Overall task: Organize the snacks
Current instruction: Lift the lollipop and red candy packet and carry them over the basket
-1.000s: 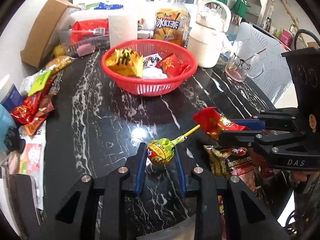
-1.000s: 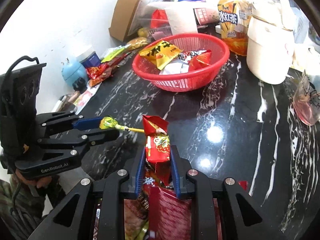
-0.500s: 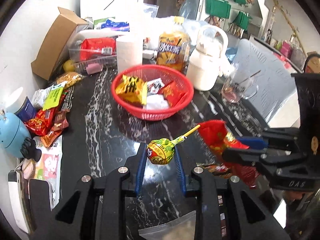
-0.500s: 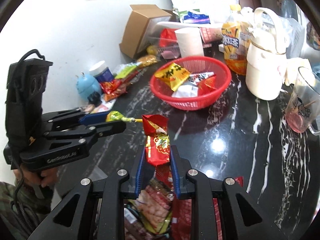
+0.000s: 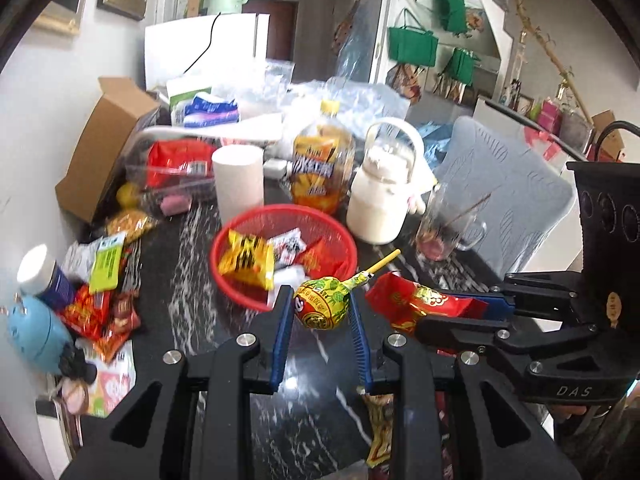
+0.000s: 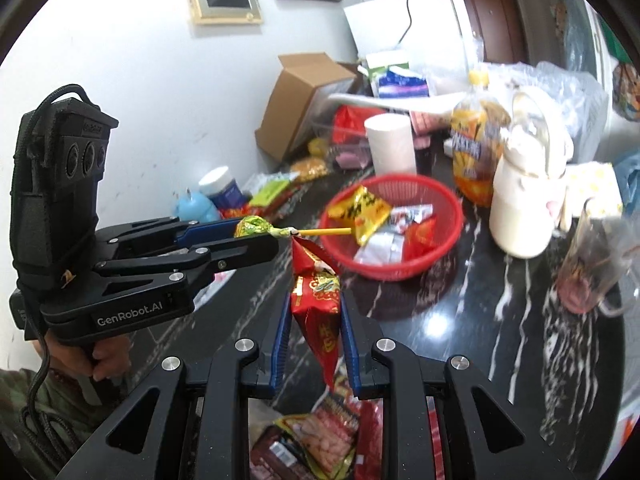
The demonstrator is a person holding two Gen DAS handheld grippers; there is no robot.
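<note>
My left gripper (image 5: 320, 312) is shut on a lollipop (image 5: 320, 307) in a yellow-green wrapper, its yellow stick pointing up to the right. My right gripper (image 6: 314, 312) is shut on a red snack packet (image 6: 316, 304), which hangs between the blue pads. Both are held above the black marble table (image 6: 460, 320), short of the red basket (image 5: 244, 298). The basket holds a yellow packet (image 5: 246, 258), a white one and a red one. In the left wrist view the right gripper (image 5: 486, 310) enters from the right with the red snack packet (image 5: 420, 304). In the right wrist view the left gripper (image 6: 256, 236) comes from the left with the lollipop (image 6: 252, 226).
Behind the basket stand a paper roll (image 5: 238, 184), a tea bottle (image 5: 322, 172), a white kettle (image 5: 380, 204) and a glass mug (image 5: 444, 224). Loose snacks (image 5: 104, 280) lie along the left edge by a blue figurine (image 5: 34, 332). More packets (image 6: 320, 436) lie below my right gripper.
Both grippers have risen with their snacks, so the table and basket look smaller and lower in view. The grips have not changed.
</note>
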